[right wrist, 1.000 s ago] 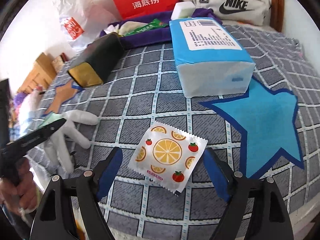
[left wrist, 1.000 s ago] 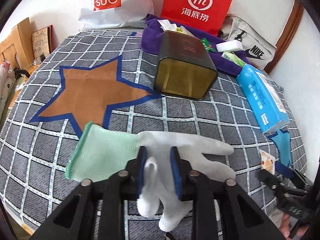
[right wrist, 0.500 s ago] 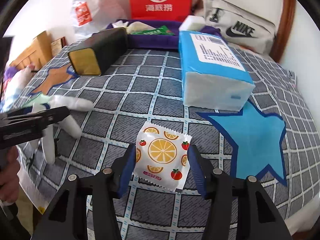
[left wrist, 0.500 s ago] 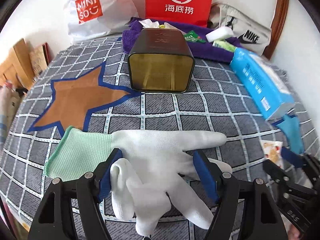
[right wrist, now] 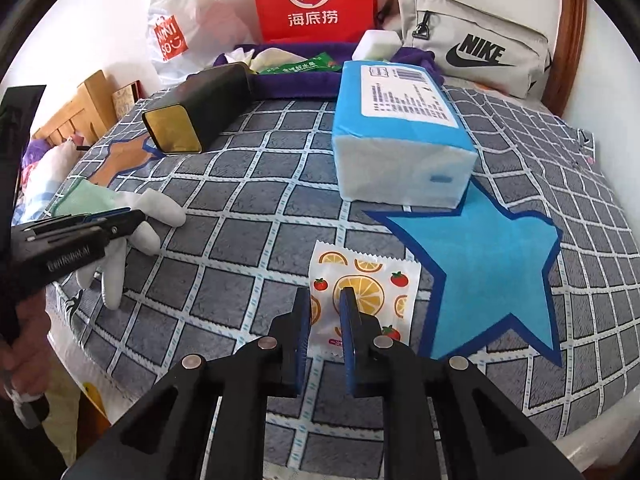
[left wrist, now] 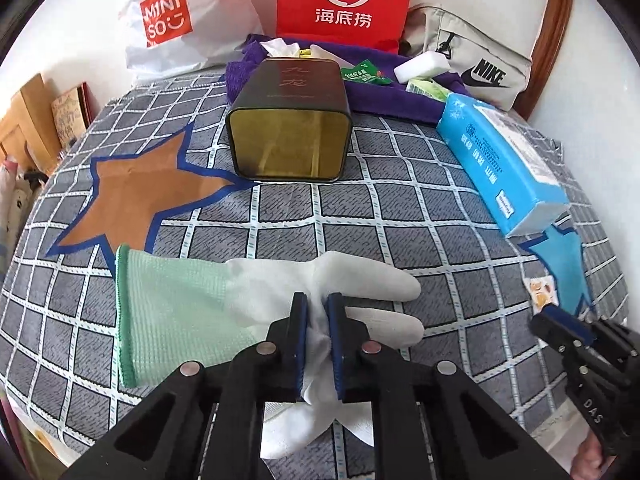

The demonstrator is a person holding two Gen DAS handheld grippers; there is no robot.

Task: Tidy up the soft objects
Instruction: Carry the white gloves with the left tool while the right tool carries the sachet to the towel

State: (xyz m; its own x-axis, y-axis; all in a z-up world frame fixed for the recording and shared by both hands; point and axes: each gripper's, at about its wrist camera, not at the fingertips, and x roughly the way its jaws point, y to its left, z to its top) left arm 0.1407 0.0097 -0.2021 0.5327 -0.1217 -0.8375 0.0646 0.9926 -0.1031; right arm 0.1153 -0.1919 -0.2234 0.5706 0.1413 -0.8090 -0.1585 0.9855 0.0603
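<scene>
A white glove (left wrist: 280, 292) with a mint-green cuff lies flat on the checked bed cover (left wrist: 400, 216), fingers to the right. My left gripper (left wrist: 318, 320) is shut on a fold of its palm. From the right wrist view the same glove (right wrist: 152, 204) lies at the left under the left gripper (right wrist: 120, 220). A small packet printed with oranges and tomatoes (right wrist: 376, 288) lies near the bed's front edge. My right gripper (right wrist: 326, 312) is closing, and the packet's left part is pinched between its pads. In the left wrist view, the right gripper (left wrist: 560, 320) shows at the right edge.
A dark tin box (left wrist: 288, 136) lies on its side with its open mouth toward me. A blue tissue pack (left wrist: 500, 160) lies at the right. At the back are a purple towel (left wrist: 384, 96) with small items, a red bag (left wrist: 344, 0) and a Nike pouch (left wrist: 480, 68).
The left jaws opened wide over the glove, then closed on its palm. The right jaws narrowed from wide around the packet to a pinch on its left part.
</scene>
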